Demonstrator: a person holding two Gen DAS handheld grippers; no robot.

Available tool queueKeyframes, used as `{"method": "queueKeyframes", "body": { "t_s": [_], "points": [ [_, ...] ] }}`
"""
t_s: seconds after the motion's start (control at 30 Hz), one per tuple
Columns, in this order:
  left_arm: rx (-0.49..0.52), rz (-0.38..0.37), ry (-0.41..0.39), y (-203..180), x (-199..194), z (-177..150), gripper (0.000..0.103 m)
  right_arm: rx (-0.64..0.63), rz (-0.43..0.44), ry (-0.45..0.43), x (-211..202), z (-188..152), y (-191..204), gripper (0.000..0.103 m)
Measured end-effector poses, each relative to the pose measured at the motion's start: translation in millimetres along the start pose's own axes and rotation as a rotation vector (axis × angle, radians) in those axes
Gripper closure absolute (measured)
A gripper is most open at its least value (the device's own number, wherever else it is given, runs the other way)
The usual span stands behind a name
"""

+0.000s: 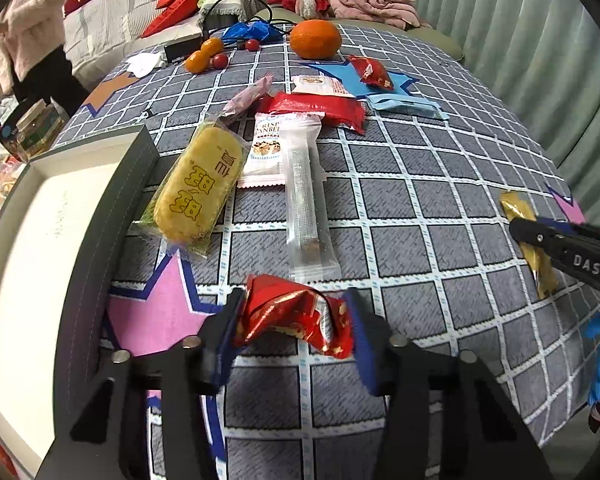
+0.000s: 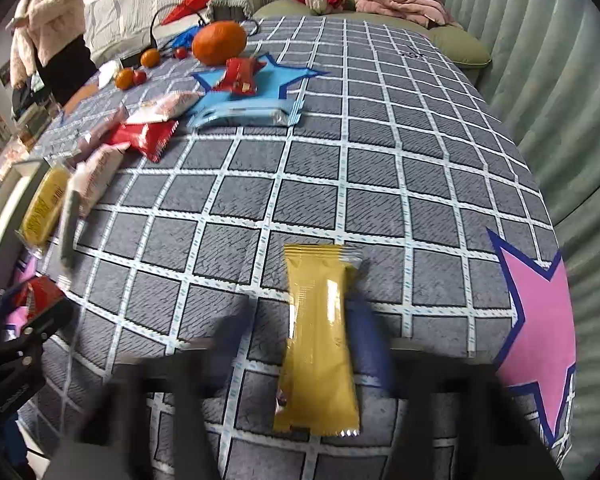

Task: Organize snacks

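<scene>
Left gripper point(image 1: 296, 320) is pinching a crumpled red foil snack point(image 1: 296, 316) between its blue pads, low over the checked tablecloth point(image 1: 420, 184) near the table's front edge, w/ the open grey box point(image 1: 112, 216) just to its left. Right gripper point(image 2: 300, 344) is spread around a yellow sachet point(image 2: 320, 340) that lies flat on the cloth; one blue pad looks to be touching or just beside the sachet's right edge, the other finger well off to the left, so not gripped yet. Judging by this, the step in hand is collecting loose packets one per gripper, prob. to go into the box: left has its pick, right is mid-approach. Next move for the left: lift and swing left over the box wall w/o clipping the rim, then let go inside. For the right: close on the sachet's narrow width; it's thin and slick, so it could slide or buckle. More packets wait further back: yellow rice cracker point(image 1: 198, 184) leaning on the box wall, a long clear stick pack point(image 1: 304, 200), red wrapper point(image 1: 320, 106), a light-blue pack point(image 1: 404, 100). Big orange point(image 1: 315, 39) sits at the far end w/ smaller fruit. Hard to read: right gripper's fingers are motion-blurred, so actual contact can't be confirmed. Box is cut off at frame left, far side unseen; visible part of the white floor shows nothing in it. Sachet print not legible.
</scene>
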State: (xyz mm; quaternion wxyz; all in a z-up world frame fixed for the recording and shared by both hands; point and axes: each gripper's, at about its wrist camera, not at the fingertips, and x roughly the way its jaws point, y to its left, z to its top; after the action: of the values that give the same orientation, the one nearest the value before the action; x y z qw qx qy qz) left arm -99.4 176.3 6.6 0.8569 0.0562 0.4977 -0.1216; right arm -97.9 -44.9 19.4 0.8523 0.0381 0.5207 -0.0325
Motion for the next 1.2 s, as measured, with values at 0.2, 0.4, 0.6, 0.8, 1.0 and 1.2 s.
{"method": "queueKeyframes", "body": {
  "t_s": [0.2, 0.4, 0.6, 0.8, 1.0, 1.2],
  "points": [
    [-0.044, -0.053, 0.006, 15, -18, -9, 0.052, 0.159, 0.203, 0.001, -20, -13, -24, 0.079],
    [-0.052, -0.071, -0.041, 29, -46, -13, 0.052, 0.132, 0.232, -0.032, -44, -15, -7, 0.079],
    [-0.062, -0.064, -0.1, 48, -77, -15, 0.052, 0.102, 0.263, -0.042, -57, -12, 19, 0.079],
    [-0.087, -0.032, -0.151, 78, -104, -11, 0.052, 0.03, 0.315, -0.072, -82, 2, 61, 0.079],
    [-0.135, 0.017, -0.191, 123, -122, -6, 0.052, -0.056, 0.373, -0.076, -93, 19, 117, 0.079],
    [-0.218, 0.09, -0.204, 178, -130, -1, 0.051, -0.152, 0.425, -0.059, -95, 36, 183, 0.079]
  ]
}}
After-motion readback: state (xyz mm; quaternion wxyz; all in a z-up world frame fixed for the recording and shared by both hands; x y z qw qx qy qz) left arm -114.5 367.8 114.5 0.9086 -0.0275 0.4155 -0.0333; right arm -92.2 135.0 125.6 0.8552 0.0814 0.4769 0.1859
